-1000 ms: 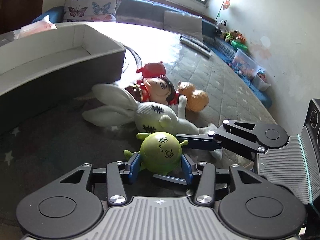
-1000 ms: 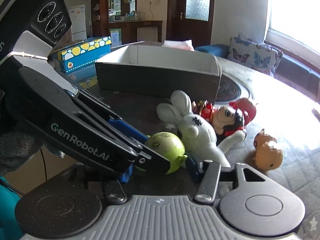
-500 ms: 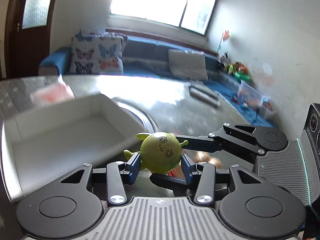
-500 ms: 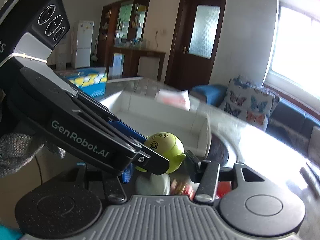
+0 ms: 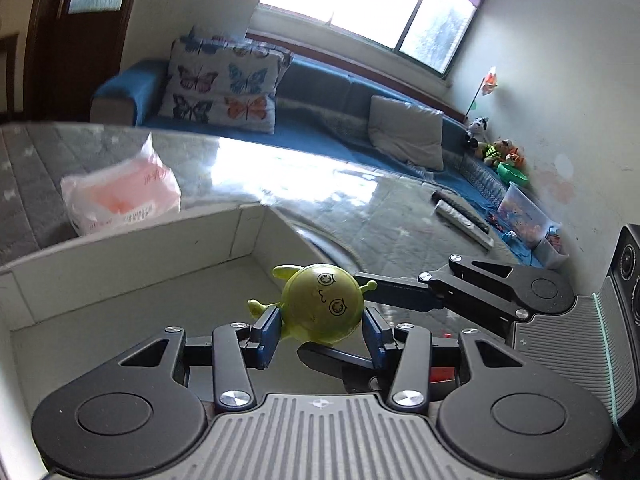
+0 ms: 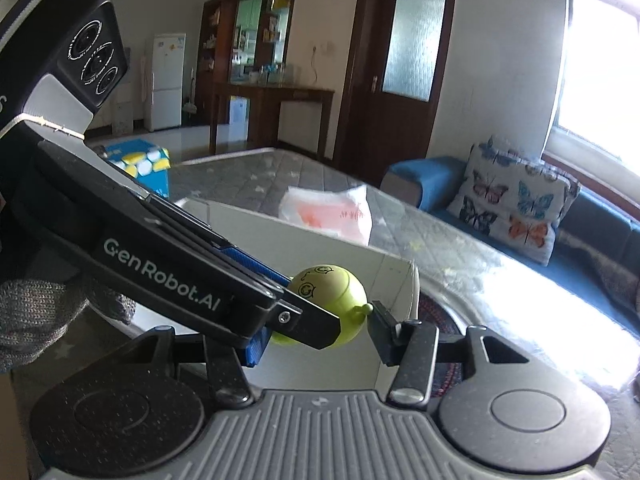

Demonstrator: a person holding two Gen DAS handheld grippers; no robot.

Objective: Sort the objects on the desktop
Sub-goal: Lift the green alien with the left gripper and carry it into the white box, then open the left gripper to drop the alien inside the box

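1. The left gripper [image 5: 322, 330] is clenched on the green toy [image 5: 322, 308]; its blue pads [image 5: 267, 330] press both sides of the round body, whose drawn face looks up toward the camera.
2. The right gripper [image 6: 316, 334] reaches the same green toy [image 6: 332, 292] from the other side. Its fingers stand spread on either side of the toy and are not pressing it, though the left gripper's arm hides part of the near finger.
3. The toy hangs in the air over the white box [image 5: 132, 264], above the box's open inside near its corner.
4. Just behind the box, a pink plastic packet [image 5: 120, 196] lies on the grey quilted table [image 5: 380, 216].
5. Farther across the table, two remote controls [image 5: 460, 214] lie side by side near the far edge.
6. Beyond the table, a blue sofa [image 5: 320, 96] carries a butterfly cushion [image 5: 224, 88] and a plain grey cushion [image 5: 406, 132].
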